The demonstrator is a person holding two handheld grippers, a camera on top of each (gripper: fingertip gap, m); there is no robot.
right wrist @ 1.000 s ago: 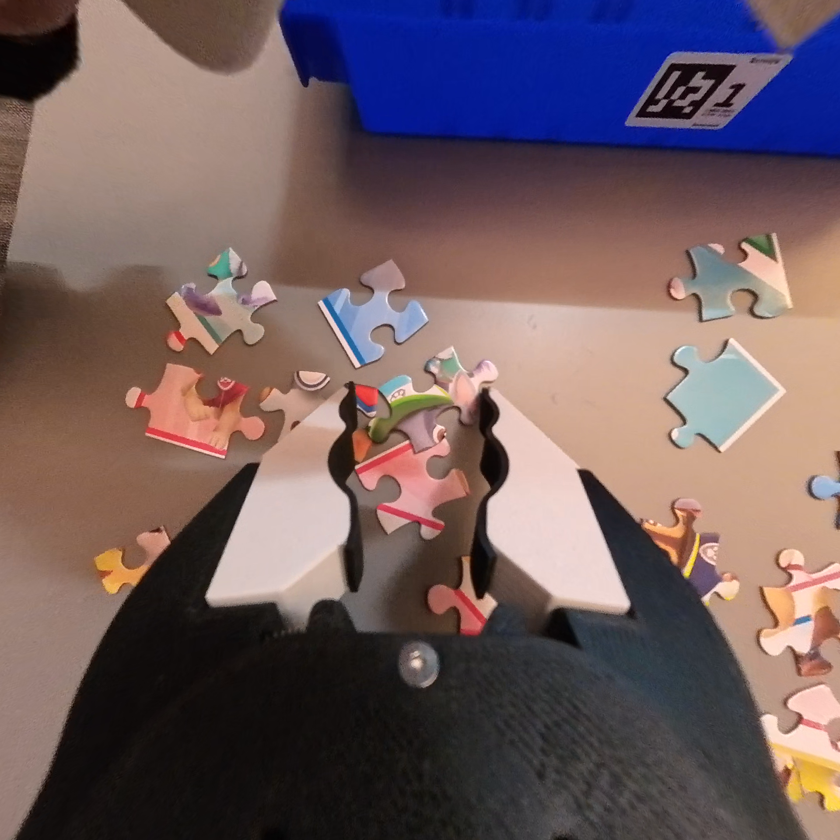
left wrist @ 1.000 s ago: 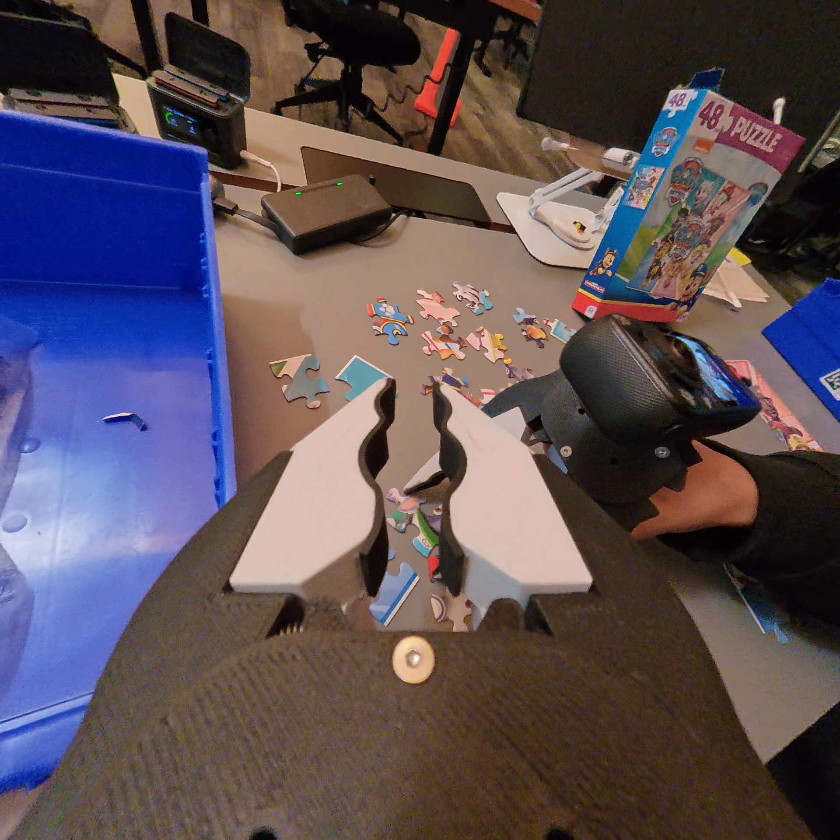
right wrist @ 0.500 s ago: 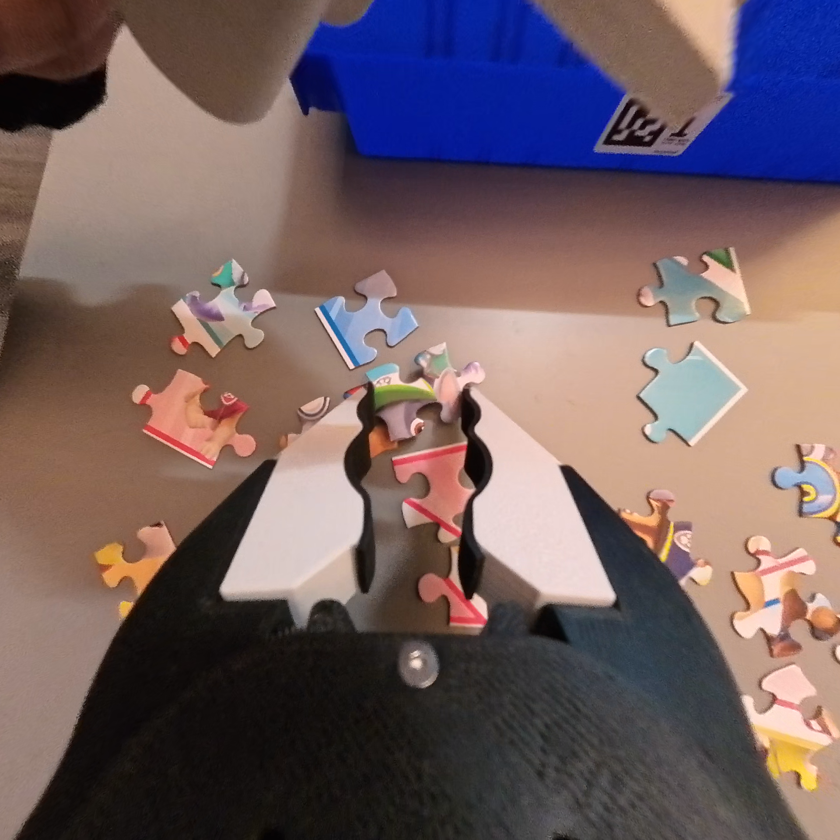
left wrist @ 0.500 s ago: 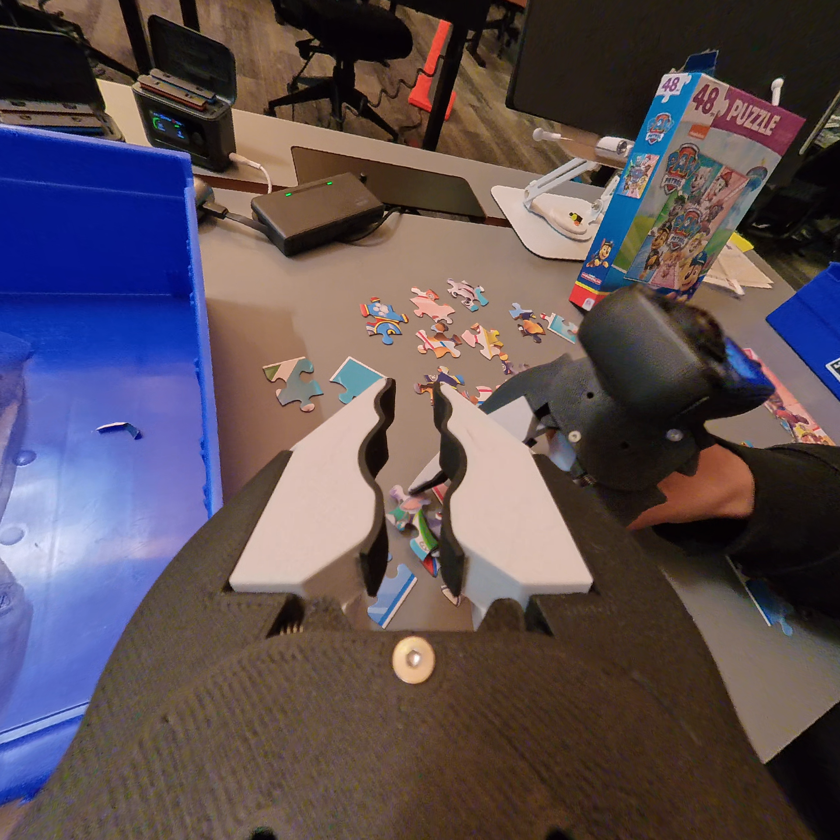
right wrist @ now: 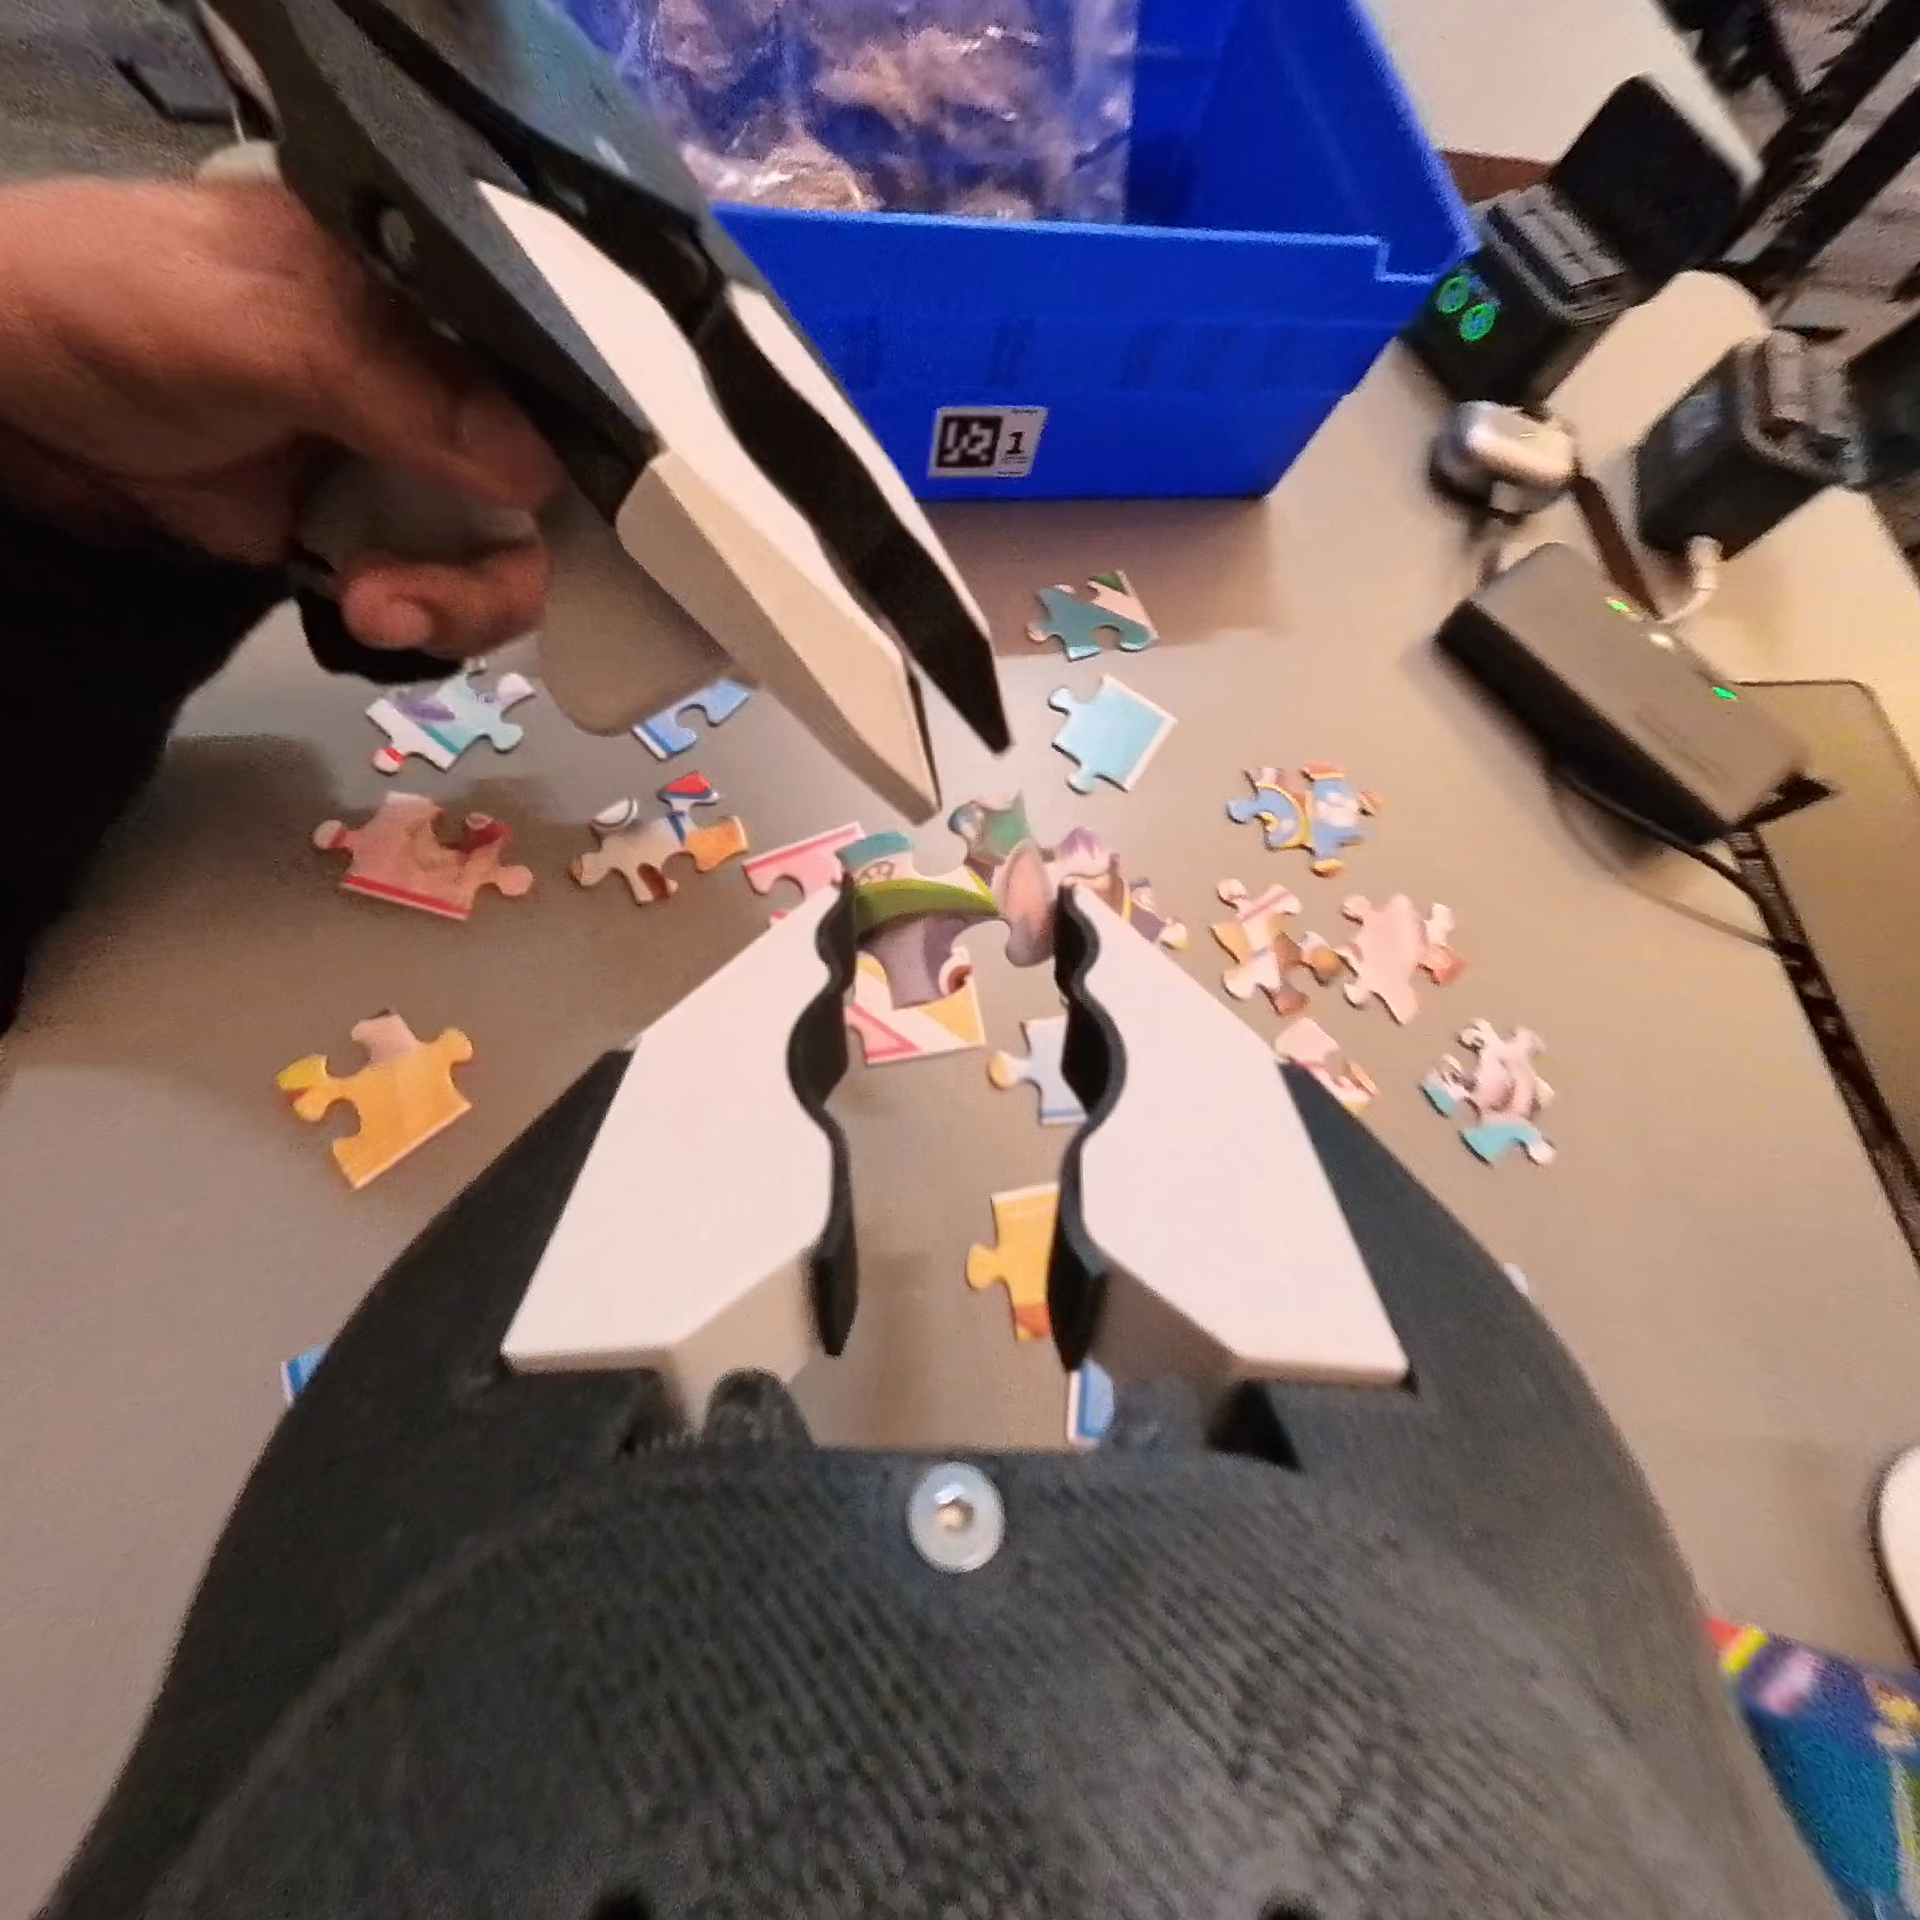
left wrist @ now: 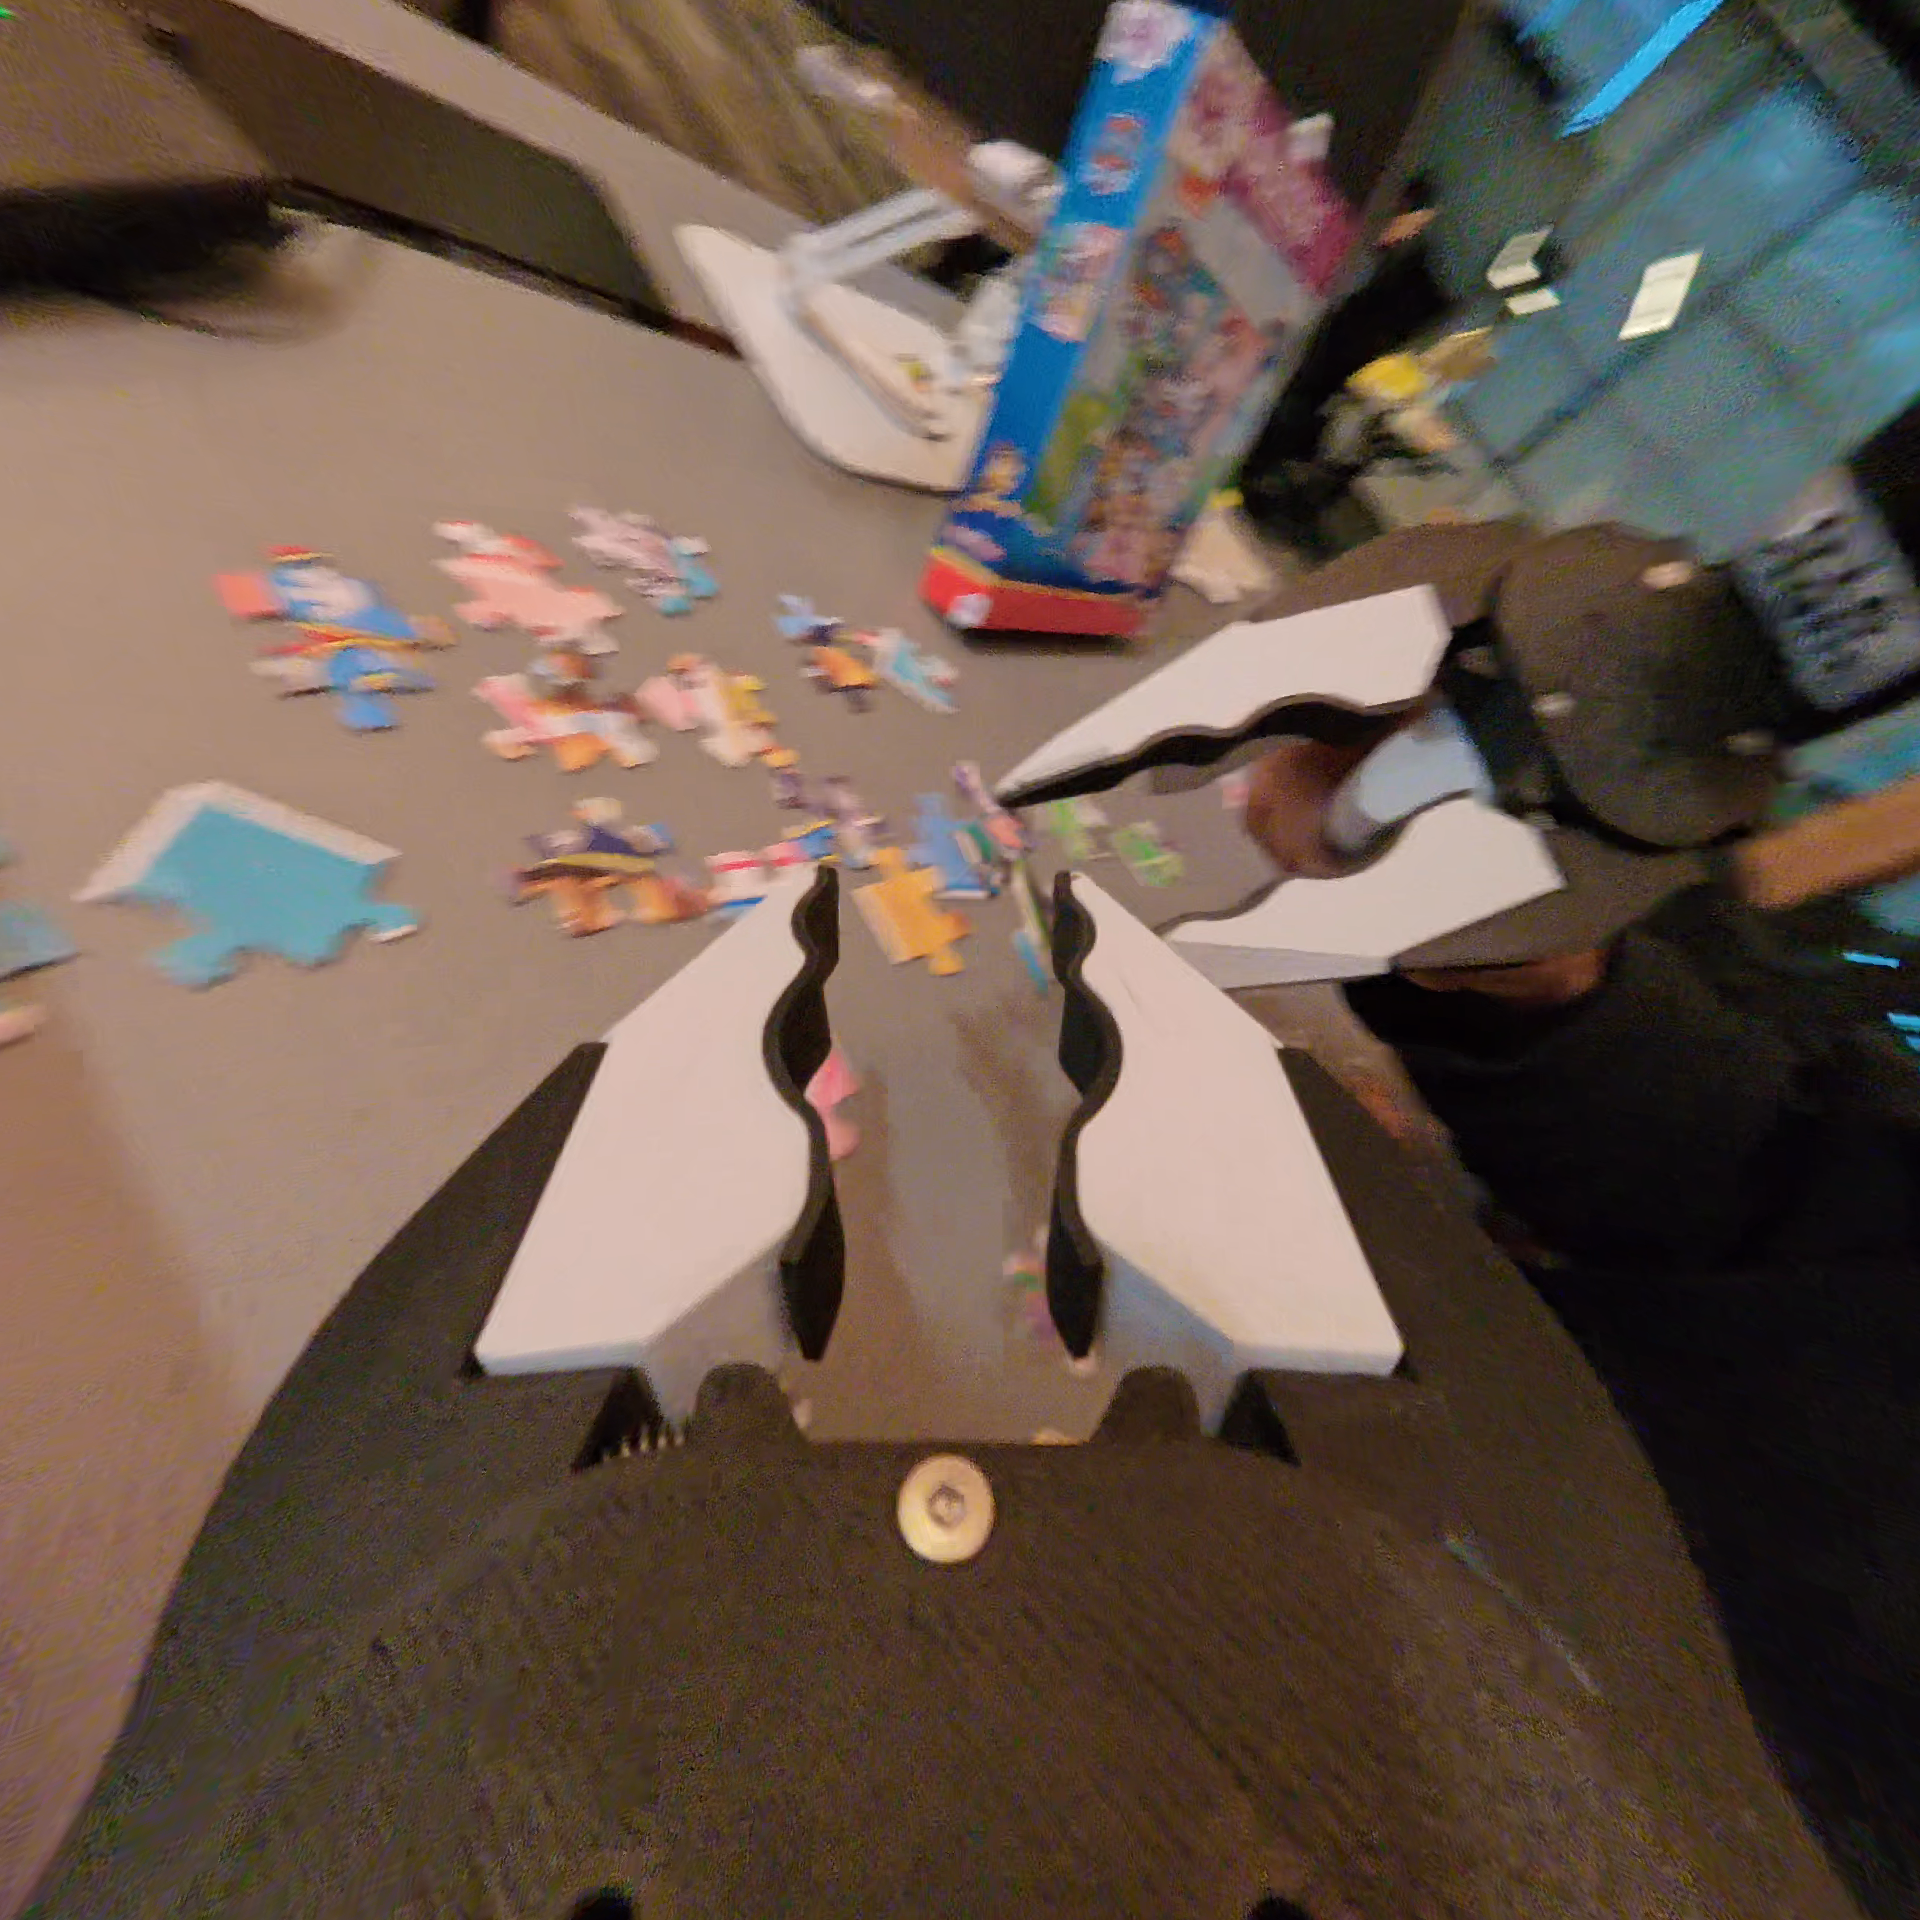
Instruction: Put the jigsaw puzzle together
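Observation:
My right gripper (right wrist: 956, 899) is shut on a puzzle piece with a green band and purple patch (right wrist: 914, 914). The piece spans the gap between its two fingertips, above the other loose pieces (right wrist: 1351, 956) on the grey table (right wrist: 1558, 1351). My left gripper (left wrist: 945, 888) is open and empty, with bare table between its fingers. In the right wrist view the left gripper (right wrist: 958, 777) points down just above the held piece. In the left wrist view the right gripper (left wrist: 1086, 868) comes in from the right, and the piece shows edge-on (left wrist: 1031, 914) beside my left gripper's right fingertip (left wrist: 1070, 914).
A blue bin (right wrist: 1091, 332) with a clear bag inside stands behind the pieces. A puzzle box (left wrist: 1132, 343) stands upright at the far side, next to a white stand base (left wrist: 831, 353). A black power unit (right wrist: 1621, 696) with cables lies to the right. From either gripper's tips it is about 30 cm to the black power unit (right wrist: 1621, 696).
My left gripper's jaws have opened wider and it has swung right towards the right gripper. My right gripper closed on the green-banded piece and has lifted it off the table.

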